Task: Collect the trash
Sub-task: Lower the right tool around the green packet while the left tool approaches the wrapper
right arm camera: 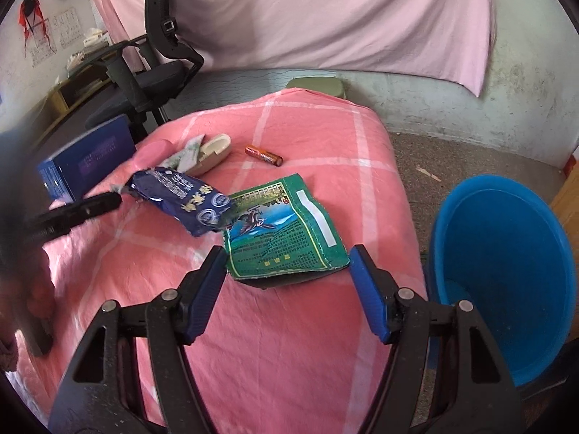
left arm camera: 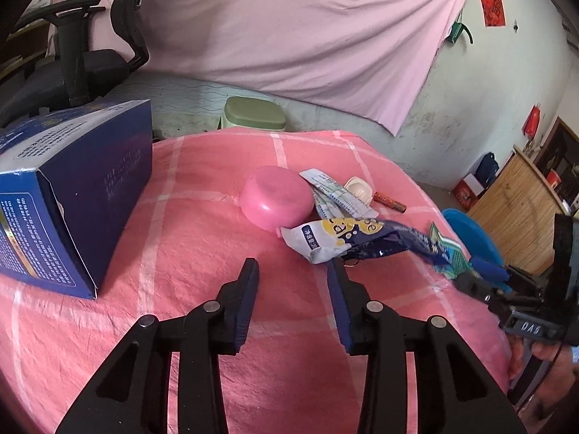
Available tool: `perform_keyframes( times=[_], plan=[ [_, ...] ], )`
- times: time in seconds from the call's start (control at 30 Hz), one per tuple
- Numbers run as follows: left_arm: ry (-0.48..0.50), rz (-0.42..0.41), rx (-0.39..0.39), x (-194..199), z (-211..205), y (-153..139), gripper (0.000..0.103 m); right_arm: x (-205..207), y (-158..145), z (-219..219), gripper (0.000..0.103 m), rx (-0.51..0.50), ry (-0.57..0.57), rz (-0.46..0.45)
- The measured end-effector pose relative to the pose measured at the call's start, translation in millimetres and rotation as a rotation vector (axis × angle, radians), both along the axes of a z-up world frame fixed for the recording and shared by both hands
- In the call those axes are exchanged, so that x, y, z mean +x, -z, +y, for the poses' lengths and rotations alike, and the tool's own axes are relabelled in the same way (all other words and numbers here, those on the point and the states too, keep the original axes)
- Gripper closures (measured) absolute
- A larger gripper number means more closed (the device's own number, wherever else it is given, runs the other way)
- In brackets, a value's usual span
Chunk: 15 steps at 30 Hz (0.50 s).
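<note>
My left gripper (left arm camera: 293, 271) hangs over the pink checked cloth (left arm camera: 202, 238) with its jaws partly apart and nothing between them; the tips are just in front of the dark blue snack wrapper (left arm camera: 362, 238), not touching it as far as I can see. My right gripper (right arm camera: 286, 256) stands wide open, and the near edge of the green packet (right arm camera: 282, 231) lies between its two fingers, flat on the cloth; the pads do not press on it. The blue wrapper lies crumpled just beside the green packet, and its end overlaps the packet's corner. A little farther are a pink round lid (left arm camera: 277, 199), some white paper strips (left arm camera: 336, 195), a cream plastic piece (left arm camera: 360, 188) and a small orange battery (right arm camera: 264, 155), all loose on the cloth. A big dark blue box (left arm camera: 72, 195) stands at the left side. The blue bucket (right arm camera: 503, 253) stands on the floor, right of the table. Behind are an office chair (right arm camera: 159, 58) and a pink sheet (left arm camera: 307, 29) on the wall.
</note>
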<state>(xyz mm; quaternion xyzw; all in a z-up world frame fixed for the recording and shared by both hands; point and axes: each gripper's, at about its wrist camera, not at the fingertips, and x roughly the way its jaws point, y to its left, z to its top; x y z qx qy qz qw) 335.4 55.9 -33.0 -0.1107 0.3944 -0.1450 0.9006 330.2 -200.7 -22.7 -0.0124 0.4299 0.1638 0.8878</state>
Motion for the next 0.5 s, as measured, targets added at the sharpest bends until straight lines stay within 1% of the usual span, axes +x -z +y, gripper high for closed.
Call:
perform_keyframes(
  times=[0.13,0.27,0.4,0.5],
  plan=[
    [0.004,0.026,-0.048,1.4,-5.0,-0.6,0.068,-8.0,0.3,1.6,0.011,-0.056,0.005,-0.012],
    [-0.004,0.047,-0.129,3.3,-2.0,-3.7,0.068,-11.2,1.2,5.1,0.011,-0.080,0.002,-0.016],
    [0.004,0.055,-0.149,1.6,1.4,-8.7,0.066,-14.9,-1.4,-0.8,0.011,-0.092,0.025,-0.033],
    [-0.003,0.050,-0.146,-0.4,-0.7,-11.8,0.063,-20.3,-2.7,-6.6,0.011,-0.114,0.044,-0.048]
  ],
)
